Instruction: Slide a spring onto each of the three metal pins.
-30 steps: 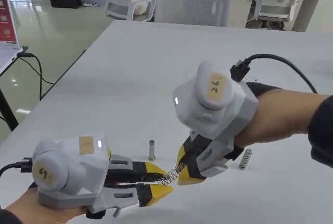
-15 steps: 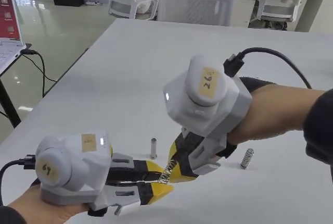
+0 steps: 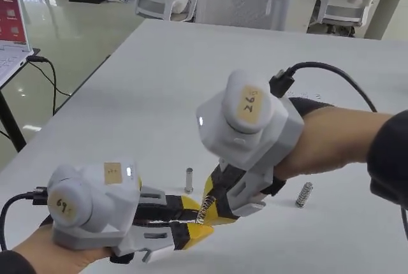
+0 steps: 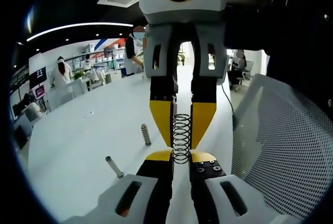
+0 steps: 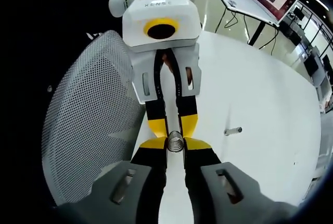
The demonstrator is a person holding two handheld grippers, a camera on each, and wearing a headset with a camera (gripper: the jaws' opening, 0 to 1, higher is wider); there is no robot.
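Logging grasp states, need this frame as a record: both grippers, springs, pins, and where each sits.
left gripper: shut on one end of the spring
right gripper: shut on the spring's other end, tip to tip with the left gripper
spring: bridges both grippers' tips
pin: bare, upright on the table, just beyond the tips
second spring: upright on the table, right of the pin in the head view; pin inside unclear

The spring is thin metal wire, bright and a little glossy. The pin is smooth grey metal with a dull shine. The left gripper and the right gripper have matt pale plastic bodies with paper labels. The table is white, smooth and matt. The chair back is fine mesh.
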